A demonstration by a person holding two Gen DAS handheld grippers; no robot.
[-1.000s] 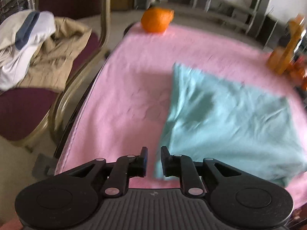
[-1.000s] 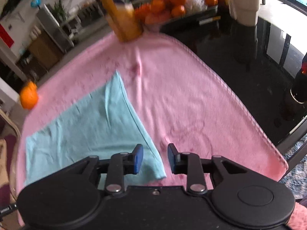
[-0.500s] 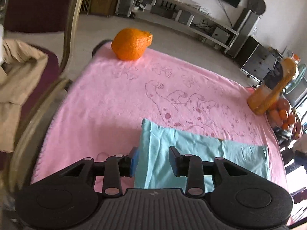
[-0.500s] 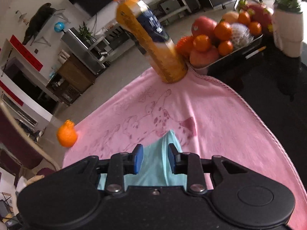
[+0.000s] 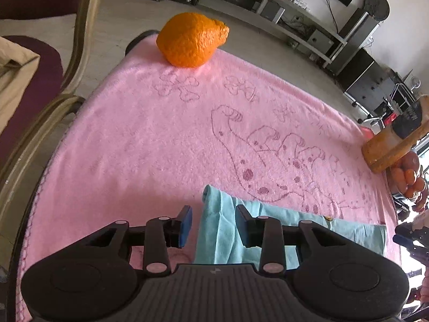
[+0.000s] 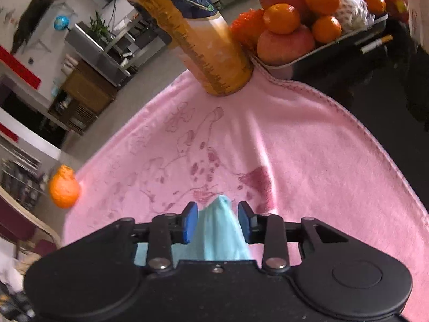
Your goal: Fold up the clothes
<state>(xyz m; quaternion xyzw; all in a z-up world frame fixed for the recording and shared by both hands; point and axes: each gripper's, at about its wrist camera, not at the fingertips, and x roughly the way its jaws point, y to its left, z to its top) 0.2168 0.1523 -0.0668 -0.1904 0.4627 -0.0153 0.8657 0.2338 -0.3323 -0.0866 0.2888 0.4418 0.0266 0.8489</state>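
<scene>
— What did the left wrist view catch?

— My left gripper (image 5: 213, 224) stood parted over the near corner of the teal garment (image 5: 268, 228), which lay flattened across the pink blanket (image 5: 150, 139). The cloth's folded edge sat between my fingers, nearer the right pad; the left pad was clear of it. Released, then, not clenched. Only that view showed the big orange (image 5: 191, 40) at the blanket's far corner up close, the chair frame (image 5: 45, 99) beside the table, and the garment's full stretch toward the right.

— And the right wrist view?

— My right gripper (image 6: 217, 222) was easing its jaws wider, a peaked fold of the teal garment (image 6: 221, 230) rising between the blue pads (image 6: 191, 222), neither pad visibly pressing it. That view alone showed the juice bottle (image 6: 198, 35) standing on the blanket's far edge and the tray of fruit (image 6: 316, 18) on the dark tabletop (image 6: 375, 102) beyond. The orange (image 6: 64, 186) appeared small, off to the left.
</scene>
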